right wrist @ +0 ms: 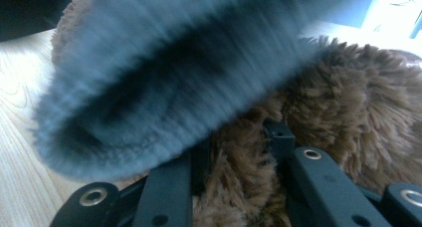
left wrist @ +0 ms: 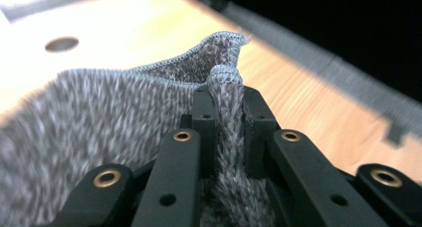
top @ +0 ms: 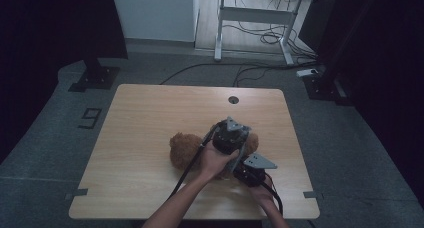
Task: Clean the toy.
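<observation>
Lower centre of the high view: table (top: pixel 135 138), brown plush toy (top: pixel 182 149) lying left-right across it. Left hand-held gripper (left wrist: pixel 225 107) clamps grey knit garment (left wrist: pixel 99 117) above the toy; right hand-held gripper (right wrist: pixel 239 152) pinches plush fur below-right.

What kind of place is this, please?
Probably a lab or recording room, not a home: a bare light wooden table stands on grey carpet between black curtains, with loose black cables on the floor and a white-framed desk behind.
</observation>
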`<move>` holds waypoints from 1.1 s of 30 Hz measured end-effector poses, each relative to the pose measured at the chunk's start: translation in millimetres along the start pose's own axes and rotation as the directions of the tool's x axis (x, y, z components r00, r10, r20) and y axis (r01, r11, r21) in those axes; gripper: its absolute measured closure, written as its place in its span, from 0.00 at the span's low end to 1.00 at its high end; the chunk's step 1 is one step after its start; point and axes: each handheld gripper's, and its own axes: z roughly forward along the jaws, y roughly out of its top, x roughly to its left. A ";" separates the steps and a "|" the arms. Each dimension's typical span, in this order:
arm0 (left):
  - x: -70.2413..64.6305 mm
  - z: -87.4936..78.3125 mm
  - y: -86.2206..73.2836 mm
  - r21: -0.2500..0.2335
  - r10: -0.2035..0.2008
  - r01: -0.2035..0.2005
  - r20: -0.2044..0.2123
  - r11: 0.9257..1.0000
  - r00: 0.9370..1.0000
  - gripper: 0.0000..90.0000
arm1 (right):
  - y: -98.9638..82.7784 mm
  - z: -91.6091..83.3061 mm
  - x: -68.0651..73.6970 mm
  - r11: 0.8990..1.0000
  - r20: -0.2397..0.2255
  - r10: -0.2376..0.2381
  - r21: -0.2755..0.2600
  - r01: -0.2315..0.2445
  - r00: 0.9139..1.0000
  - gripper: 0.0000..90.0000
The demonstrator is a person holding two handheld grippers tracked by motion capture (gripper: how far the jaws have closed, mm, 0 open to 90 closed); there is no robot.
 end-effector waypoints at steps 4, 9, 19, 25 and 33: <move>13.6 7.9 -15.6 0.006 -0.042 0.042 -0.003 0.999 0.999 0.88 | -0.9 0.1 -1.5 1.000 -0.005 0.014 0.003 -0.014 1.000 0.80; 18.1 -6.7 -22.0 -0.005 -0.020 0.020 -0.049 1.000 0.999 0.89 | -0.1 0.7 -2.2 0.999 -0.004 0.046 0.005 -0.046 0.999 0.79; 69.2 -59.1 -55.3 -0.072 -0.128 0.123 -0.072 0.990 0.989 0.89 | 0.3 0.7 -2.9 0.998 0.001 0.063 -0.001 -0.063 0.998 0.79; 83.6 -88.9 -66.2 -0.144 -0.158 0.144 -0.089 0.979 0.984 0.88 | 0.3 0.5 -2.4 0.998 0.006 0.067 -0.002 -0.067 0.998 0.79; 118.9 -111.1 -95.1 -0.161 -0.241 0.219 -0.132 0.962 0.962 0.88 | -0.4 1.0 -2.8 0.997 0.002 0.071 -0.009 -0.071 0.998 0.79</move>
